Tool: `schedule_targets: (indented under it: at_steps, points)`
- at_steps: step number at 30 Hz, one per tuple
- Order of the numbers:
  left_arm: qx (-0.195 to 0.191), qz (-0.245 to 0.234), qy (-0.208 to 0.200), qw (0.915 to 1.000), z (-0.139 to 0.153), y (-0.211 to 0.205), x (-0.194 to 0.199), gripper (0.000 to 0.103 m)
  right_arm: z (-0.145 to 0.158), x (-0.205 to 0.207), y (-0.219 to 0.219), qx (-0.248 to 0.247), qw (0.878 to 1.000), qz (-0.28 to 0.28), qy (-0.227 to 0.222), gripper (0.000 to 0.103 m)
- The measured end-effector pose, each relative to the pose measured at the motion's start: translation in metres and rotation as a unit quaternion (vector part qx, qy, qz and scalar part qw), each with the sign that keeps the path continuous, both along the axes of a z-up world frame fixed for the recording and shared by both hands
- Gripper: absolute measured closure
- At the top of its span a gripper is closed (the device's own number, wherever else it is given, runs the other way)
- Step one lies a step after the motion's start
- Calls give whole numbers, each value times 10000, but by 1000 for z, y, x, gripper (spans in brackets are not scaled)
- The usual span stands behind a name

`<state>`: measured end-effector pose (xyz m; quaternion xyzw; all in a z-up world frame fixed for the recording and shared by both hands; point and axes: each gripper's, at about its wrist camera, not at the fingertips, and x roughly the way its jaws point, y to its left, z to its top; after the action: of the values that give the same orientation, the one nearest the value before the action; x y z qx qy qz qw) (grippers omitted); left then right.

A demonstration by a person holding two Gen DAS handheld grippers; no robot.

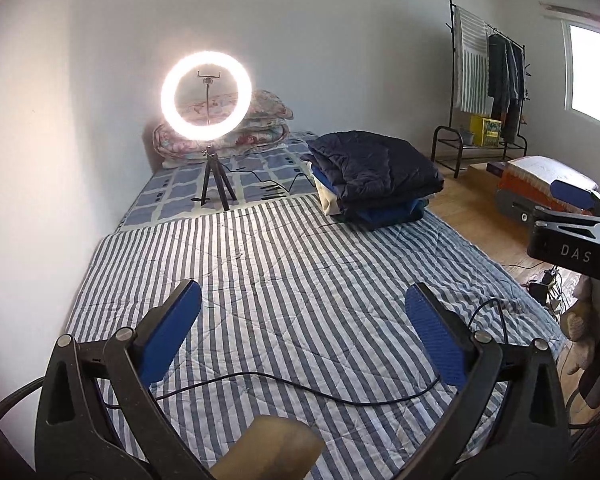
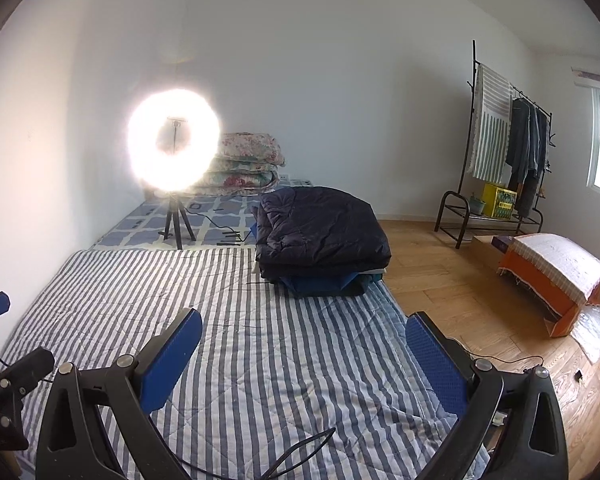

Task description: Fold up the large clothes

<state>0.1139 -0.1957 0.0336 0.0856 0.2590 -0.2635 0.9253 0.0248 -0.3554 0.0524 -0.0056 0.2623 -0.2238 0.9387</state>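
We see one stack of folded clothes, a puffy navy quilted jacket topmost, on one striped quilted blanket; our left gripper and right gripper both gape, holding nothing.

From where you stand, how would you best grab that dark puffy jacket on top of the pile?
Probably by the near folded edge of the dark jacket, coming from the striped quilt side. That edge overhangs the folded clothes beneath, so a finger could slip under it. Both the left gripper and the right gripper are open and empty, so a corner each seems sensible.
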Motion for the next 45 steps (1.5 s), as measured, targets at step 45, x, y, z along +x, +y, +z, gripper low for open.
schedule_targets:
  at_steps: [45]
  points:
    - [-86, 26, -11, 10000, 4, 1, 3, 0, -8, 4, -5, 133, 9998, -73, 121, 0]
